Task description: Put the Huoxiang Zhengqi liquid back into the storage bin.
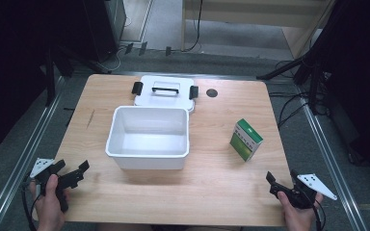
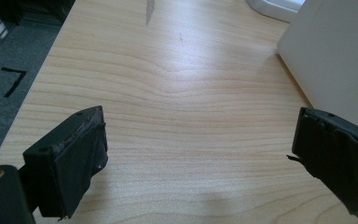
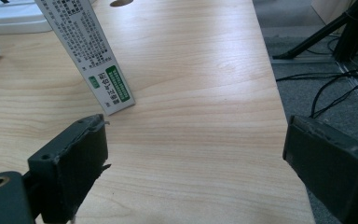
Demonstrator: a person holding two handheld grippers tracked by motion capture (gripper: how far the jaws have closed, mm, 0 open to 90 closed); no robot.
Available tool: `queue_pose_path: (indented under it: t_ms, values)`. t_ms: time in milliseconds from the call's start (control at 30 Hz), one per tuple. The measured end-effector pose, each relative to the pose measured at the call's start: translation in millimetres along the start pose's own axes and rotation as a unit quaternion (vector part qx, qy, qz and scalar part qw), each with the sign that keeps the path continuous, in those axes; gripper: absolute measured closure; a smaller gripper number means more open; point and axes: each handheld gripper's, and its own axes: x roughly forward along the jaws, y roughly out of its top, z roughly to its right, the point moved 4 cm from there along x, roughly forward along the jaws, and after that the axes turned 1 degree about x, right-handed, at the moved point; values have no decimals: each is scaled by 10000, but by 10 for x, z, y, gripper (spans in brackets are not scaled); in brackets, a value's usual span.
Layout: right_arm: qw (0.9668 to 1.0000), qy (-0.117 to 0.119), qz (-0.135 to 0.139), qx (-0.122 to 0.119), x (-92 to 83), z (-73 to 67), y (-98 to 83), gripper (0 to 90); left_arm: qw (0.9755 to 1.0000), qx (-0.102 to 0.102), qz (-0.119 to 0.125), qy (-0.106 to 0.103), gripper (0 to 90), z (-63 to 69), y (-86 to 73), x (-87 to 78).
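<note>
Green-and-white cardboard carton (image 1: pixel 246 139) upright on pale woodgrain tabletop (image 1: pixel 221 178), right of glossy white plastic tub (image 1: pixel 148 138), right gripper (image 1: pixel 283 182) near it, spread, empty, left gripper (image 1: pixel 72 172) spread, empty, printed carton side in right gripper view

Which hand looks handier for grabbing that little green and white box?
The right. The right gripper, jaws open, sits on the same side of the table as the green and white box; the left gripper has the white bin between.

A light wooden worktop (image 1: pixel 221 192) stands on grey carpet floor (image 1: pixel 173 19); beyond it rise black tripod legs (image 1: pixel 289 67), and black cables (image 1: pixel 289 108) trail to its right.
</note>
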Motion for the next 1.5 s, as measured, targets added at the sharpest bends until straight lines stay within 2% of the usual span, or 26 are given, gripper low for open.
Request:
queue_pose_path:
  t_ms: [267, 600, 700, 733, 800, 833, 867, 967, 1000, 1133, 1167, 1200, 1233, 1267, 1300, 1333, 1367, 1400, 1433, 1467, 1500]
  values:
    - [9999, 30, -63, -110, 10, -33, -9, 86, 10000, 19, 45, -25, 40, 4, 0, -5]
    - [9990, 82, -208, -387, 25, -77, 4, 123, 10000, 22, 1, 21, 40, 5, -1, 2]
    - [9988, 295, -250, -300, 9, -97, 36, 127, 10000, 21, -1, 5, 40, 6, -1, 3]
    - [9988, 295, -250, -300, 9, -97, 36, 127, 10000, 21, -1, 5, 40, 6, -1, 3]
    - [9969, 456, -356, -524, -17, -159, 105, 126, 10000, 19, -8, 6, 40, 6, -1, 3]
    - [9969, 456, -356, -524, -17, -159, 105, 126, 10000, 19, -8, 6, 40, 6, -1, 3]
    - [9954, 529, -458, -655, -27, -204, 170, 126, 10000, 21, -9, 5, 40, 6, -2, 3]
    - [9945, 540, -511, -732, -24, -234, 238, 126, 10000, 15, -7, -3, 40, 4, -1, 3]
    - [9936, 532, -677, -735, -1, -257, 301, 127, 10000, 12, -10, -3, 40, 4, -1, 2]
    - [9870, 545, -1064, -1076, 50, -326, 412, 127, 10000, 16, -20, 10, 40, 4, -1, 3]
    - [9870, 545, -1064, -1076, 50, -326, 412, 127, 10000, 17, -21, 4, 40, 3, -1, 2]
    - [9848, 559, -1139, -1186, 59, -342, 440, 127, 10000, 13, -21, 3, 40, 2, -1, 2]
    - [9808, 580, -1339, -1294, 78, -374, 491, 127, 10000, -4, -12, -2, 40, 3, -1, 2]
    - [9808, 580, -1339, -1294, 78, -374, 491, 127, 10000, -4, -12, -2, 40, 3, -1, 2]
    - [9763, 498, -1476, -1499, 98, -397, 542, 131, 10000, -4, -11, -6, 40, 4, -1, 2]
    - [9744, 502, -1552, -1550, 107, -408, 569, 134, 10000, 6, -17, -13, 40, 3, -1, 2]
    - [9744, 502, -1552, -1550, 107, -408, 569, 134, 10000, 6, -17, -13, 40, 3, -1, 2]
    - [9722, 498, -1628, -1607, 115, -417, 598, 137, 10000, 4, -15, -14, 40, 4, -1, 2]
    - [9675, 517, -1785, -1712, 131, -442, 655, 142, 10000, 4, -15, -14, 40, 3, -1, 2]
    - [9675, 517, -1785, -1712, 131, -442, 655, 142, 10000, -9, -7, -10, 40, 3, -1, 2]
    - [9646, 507, -1894, -1765, 138, -456, 679, 143, 10000, -18, -5, -17, 40, 2, -1, 4]
